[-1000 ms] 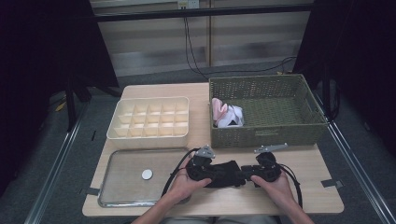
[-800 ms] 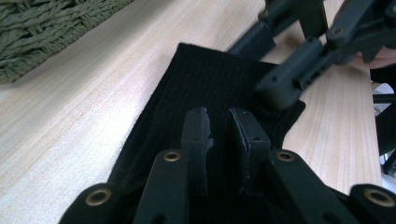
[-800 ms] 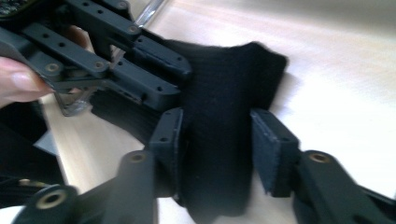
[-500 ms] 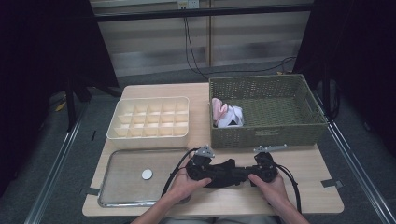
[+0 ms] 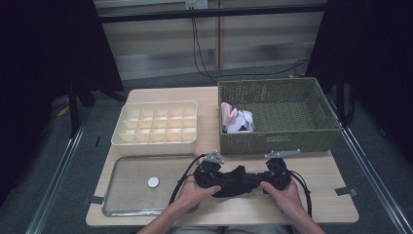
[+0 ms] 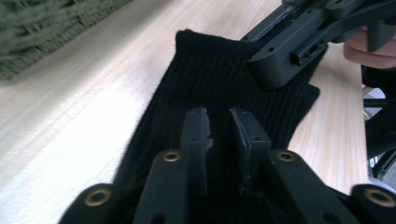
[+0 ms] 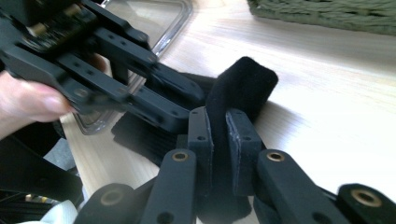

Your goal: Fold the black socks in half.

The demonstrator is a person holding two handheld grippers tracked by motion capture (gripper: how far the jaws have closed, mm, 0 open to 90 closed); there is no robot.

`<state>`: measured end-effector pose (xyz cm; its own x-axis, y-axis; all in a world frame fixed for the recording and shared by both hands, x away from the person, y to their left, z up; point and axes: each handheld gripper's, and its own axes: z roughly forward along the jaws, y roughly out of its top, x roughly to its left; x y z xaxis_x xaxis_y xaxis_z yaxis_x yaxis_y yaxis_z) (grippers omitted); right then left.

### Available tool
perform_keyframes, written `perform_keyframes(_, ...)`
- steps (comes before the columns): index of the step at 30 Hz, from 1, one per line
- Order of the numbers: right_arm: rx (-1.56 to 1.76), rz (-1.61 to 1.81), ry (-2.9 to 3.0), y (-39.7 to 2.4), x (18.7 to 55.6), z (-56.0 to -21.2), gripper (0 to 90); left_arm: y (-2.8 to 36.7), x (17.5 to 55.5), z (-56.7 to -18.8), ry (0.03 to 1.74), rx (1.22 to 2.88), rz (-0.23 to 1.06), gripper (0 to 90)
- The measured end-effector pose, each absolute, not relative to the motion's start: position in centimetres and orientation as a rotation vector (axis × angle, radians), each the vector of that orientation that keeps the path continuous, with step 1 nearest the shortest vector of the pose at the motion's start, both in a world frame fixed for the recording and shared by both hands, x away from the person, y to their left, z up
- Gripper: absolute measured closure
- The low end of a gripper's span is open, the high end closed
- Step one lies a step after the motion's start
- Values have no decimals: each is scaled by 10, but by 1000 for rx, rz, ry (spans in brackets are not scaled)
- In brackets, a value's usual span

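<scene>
One black sock (image 5: pixel 237 179) — two hand-held grippers, one basket (image 5: pixel 277 144), one tray (image 5: pixel 122 207).

Green basket (image 5: pixel 277 139), cream divider box (image 5: pixel 156 127), clear tray (image 5: pixel 127 195).

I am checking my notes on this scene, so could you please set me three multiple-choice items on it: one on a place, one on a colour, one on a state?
1. Where does the small white disc lie?
A. in the clear tray
B. in the green basket
C. in the cream divided box

2. What colour is the sock on the table?
A. white
B. black
C. pink

3. How does the right gripper stand?
A. wide open above the basket
B. lying unused
C. shut on a fold of the sock

Key: 1 A, the disc sits on the tray's floor; 2 B, both gripper views show black ribbed cloth; 3 C, the right gripper view shows a fold pinched between its jaws.
</scene>
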<state>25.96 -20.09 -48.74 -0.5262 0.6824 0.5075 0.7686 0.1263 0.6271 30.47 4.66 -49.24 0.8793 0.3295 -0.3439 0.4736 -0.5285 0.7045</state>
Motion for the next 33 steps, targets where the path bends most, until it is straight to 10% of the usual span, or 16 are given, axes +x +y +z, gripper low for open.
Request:
perform_keyframes(16,-1501,-1387,-2347,-219,258,-477,805,77,307,-485,627,2153,-204,420)
perform_keyframes(33,-1357,-1444,-2331,-184,254,-474,730,60,303,-497,654,2216,-209,611)
